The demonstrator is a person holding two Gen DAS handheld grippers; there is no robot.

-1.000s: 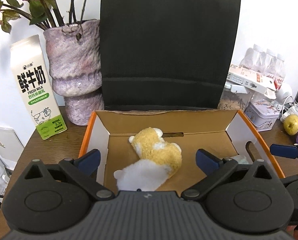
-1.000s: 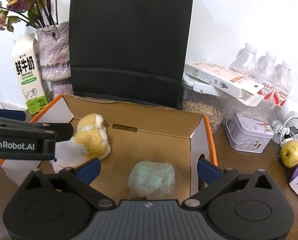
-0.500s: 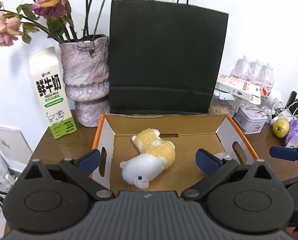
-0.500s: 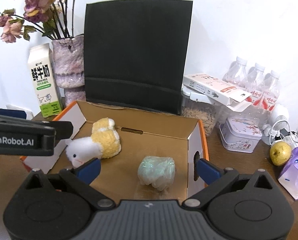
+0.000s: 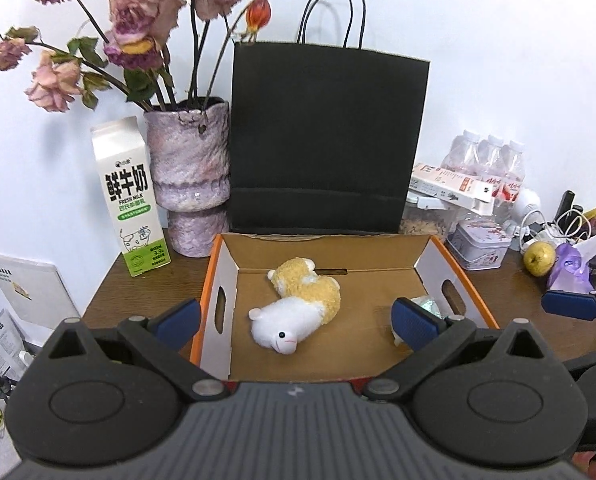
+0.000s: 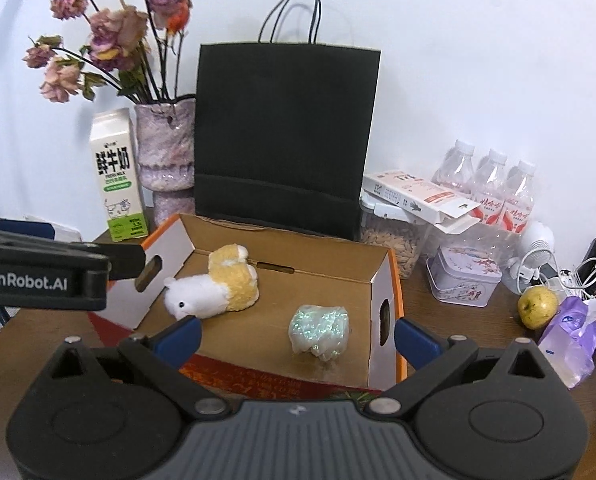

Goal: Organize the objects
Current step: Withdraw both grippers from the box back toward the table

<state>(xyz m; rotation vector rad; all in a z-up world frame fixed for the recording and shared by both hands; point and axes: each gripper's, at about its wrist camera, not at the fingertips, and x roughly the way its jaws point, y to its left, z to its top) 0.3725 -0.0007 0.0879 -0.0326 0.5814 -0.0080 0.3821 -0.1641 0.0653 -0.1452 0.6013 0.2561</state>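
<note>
An open cardboard box point(image 5: 322, 248) point(image 6: 282, 246) with orange edges sits on the wooden table. Inside it lies a white and yellow plush toy point(image 5: 298, 306) point(image 6: 214, 286) on its side. To the toy's right in the box rests a shiny pale green wrapped bundle point(image 6: 321, 330), half hidden behind a fingertip in the left wrist view point(image 5: 426, 304). My left gripper point(image 5: 296, 318) is open, above the box's near edge, holding nothing. My right gripper point(image 6: 296, 334) is open too, with the bundle seen between its fingers but farther off.
Behind the box stand a black paper bag point(image 5: 326, 140), a purple vase of dried roses point(image 5: 188, 172) and a milk carton point(image 5: 128, 200). At the right are water bottles point(image 6: 490, 184), a tin point(image 6: 468, 280), a pear point(image 6: 537, 306), cables and a purple tissue pack point(image 6: 570, 332).
Both grippers have drawn back and up from the box, so the whole box, toy and bundle now show. Both stay open and nothing in the box moved.
</note>
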